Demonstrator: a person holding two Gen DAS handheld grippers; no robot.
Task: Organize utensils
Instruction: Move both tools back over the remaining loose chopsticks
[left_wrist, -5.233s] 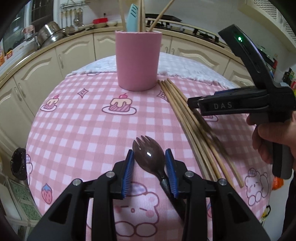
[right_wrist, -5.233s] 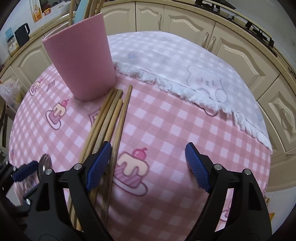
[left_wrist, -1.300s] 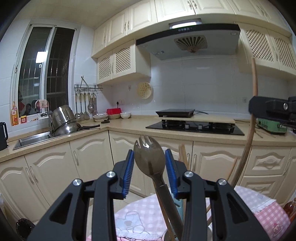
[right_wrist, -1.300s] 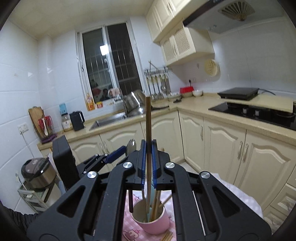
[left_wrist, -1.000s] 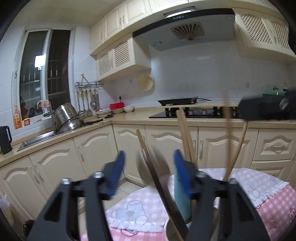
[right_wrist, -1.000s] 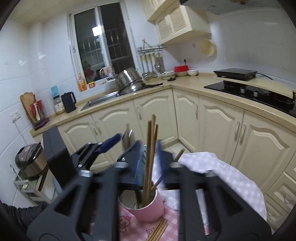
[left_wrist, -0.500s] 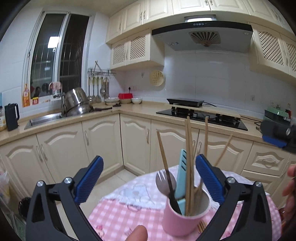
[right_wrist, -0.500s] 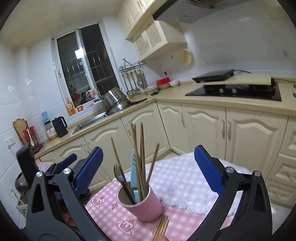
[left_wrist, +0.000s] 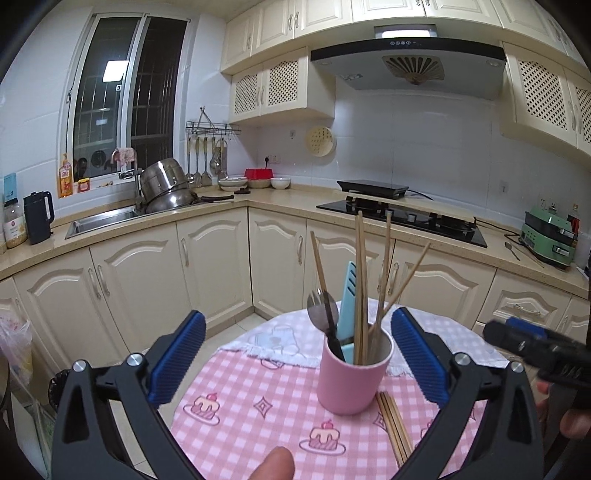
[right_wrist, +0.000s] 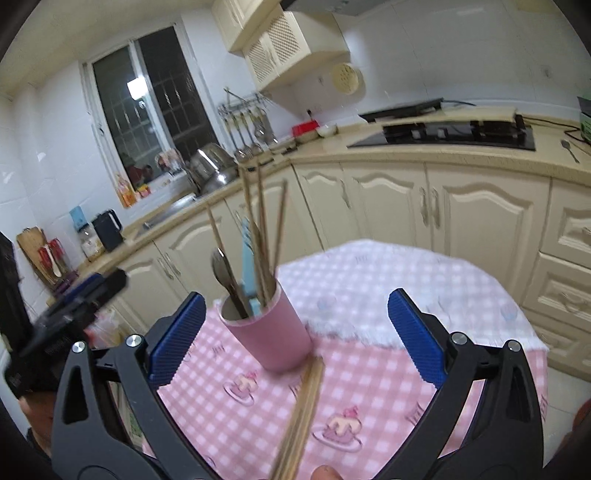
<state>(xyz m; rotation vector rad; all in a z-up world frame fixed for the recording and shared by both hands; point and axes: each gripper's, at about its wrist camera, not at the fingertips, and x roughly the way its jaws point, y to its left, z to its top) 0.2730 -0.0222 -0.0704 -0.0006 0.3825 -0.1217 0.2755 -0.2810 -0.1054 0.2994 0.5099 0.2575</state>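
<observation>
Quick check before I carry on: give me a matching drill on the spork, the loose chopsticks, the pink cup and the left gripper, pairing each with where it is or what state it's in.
Things:
1. spork
2. loose chopsticks
3. pink cup
4. left gripper

Places or states:
A. lying flat on the tablecloth beside the cup's base
B. open, holding nothing
C. upright on the table, holding utensils
D. standing in the cup, head up

Pairs: 1-D, 2-A, 3-C, 4-B
</observation>
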